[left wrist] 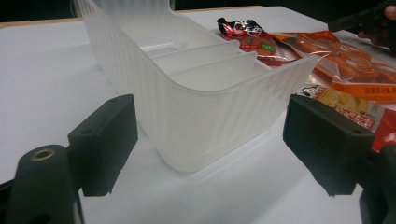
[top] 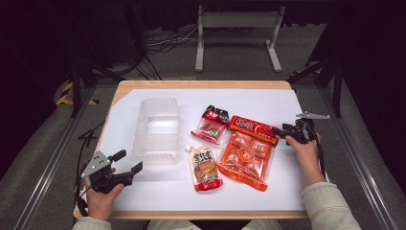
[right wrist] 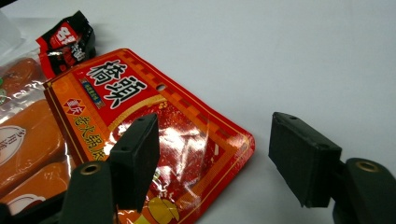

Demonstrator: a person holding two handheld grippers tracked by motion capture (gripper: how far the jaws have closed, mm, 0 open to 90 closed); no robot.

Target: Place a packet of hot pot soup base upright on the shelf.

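A white table [top: 158, 196] seen from above, with a person's two hands each holding a black two-jaw gripper. The right gripper [top: 280, 133] hovers at the top right corner of a large orange-red snack packet [top: 246, 153], jaws spread wide with nothing between the pads; in the right gripper view one jaw hangs over the packet's red header and the other over bare table just beside the corner. Whether a pad touches the foil I cannot tell. The left gripper [top: 128, 162] rests near the table's front left, jaws also wide apart and empty, pointing at the near end of a clear ribbed plastic bin [top: 158, 129] just ahead. Beyond the right gripper's packet lie a small red-and-black packet [top: 211, 124] and a spouted pouch [top: 205, 168], between the two grippers
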